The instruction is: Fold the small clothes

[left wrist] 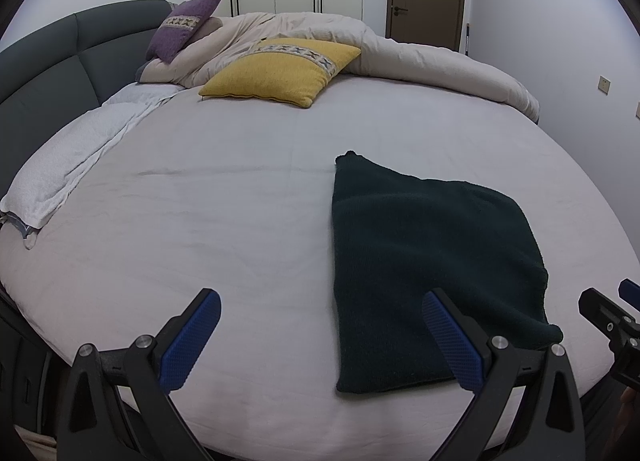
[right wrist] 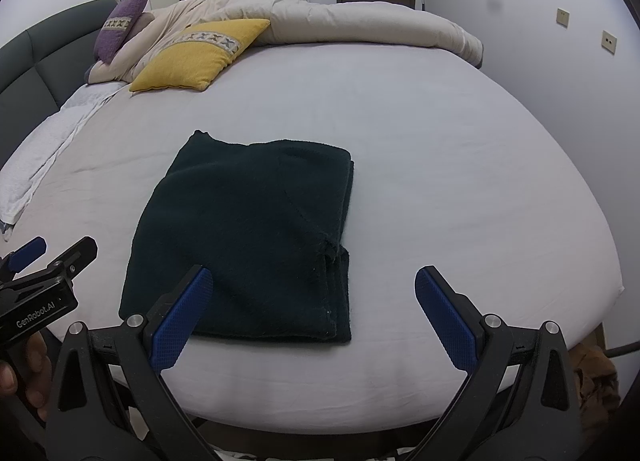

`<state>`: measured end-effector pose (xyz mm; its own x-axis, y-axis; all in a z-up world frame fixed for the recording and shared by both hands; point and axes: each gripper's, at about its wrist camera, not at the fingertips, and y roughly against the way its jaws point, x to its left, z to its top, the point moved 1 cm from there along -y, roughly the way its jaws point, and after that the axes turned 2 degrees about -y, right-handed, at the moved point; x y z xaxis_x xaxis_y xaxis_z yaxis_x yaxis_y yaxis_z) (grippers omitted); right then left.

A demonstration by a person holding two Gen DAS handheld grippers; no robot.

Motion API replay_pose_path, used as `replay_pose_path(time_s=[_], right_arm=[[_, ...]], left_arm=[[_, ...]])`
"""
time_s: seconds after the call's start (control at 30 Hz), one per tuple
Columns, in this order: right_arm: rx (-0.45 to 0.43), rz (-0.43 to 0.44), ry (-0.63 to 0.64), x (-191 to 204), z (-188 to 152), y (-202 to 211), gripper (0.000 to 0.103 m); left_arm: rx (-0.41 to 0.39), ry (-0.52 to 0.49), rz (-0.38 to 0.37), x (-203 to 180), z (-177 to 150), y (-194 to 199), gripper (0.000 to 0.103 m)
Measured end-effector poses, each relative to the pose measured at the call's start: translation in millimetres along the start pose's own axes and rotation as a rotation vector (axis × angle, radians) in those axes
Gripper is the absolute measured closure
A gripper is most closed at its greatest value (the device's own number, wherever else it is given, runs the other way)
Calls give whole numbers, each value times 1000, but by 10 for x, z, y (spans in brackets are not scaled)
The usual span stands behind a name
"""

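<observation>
A dark green knitted garment lies folded flat on the white bed sheet, near the front edge. In the right wrist view the same garment shows stacked layers along its right side. My left gripper is open above the sheet, its right finger over the garment's near edge, nothing between the pads. My right gripper is open too, its left finger over the garment's near left corner. Each gripper appears at the edge of the other's view: the right gripper and the left gripper, held by a hand.
A yellow cushion, a purple cushion and a rumpled beige duvet lie at the far side of the bed. A white pillow rests along the left by the grey headboard. Wardrobe and door stand behind.
</observation>
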<state>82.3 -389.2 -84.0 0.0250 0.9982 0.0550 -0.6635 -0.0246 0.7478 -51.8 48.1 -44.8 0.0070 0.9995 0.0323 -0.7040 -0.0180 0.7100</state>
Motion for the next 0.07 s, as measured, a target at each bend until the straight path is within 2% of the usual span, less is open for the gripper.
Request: replay_pose_path(time_s=[0.07], right_arm=[[0, 1, -1, 3, -5, 1, 0]], left_arm=[[0, 2, -7, 5, 2, -4, 0]])
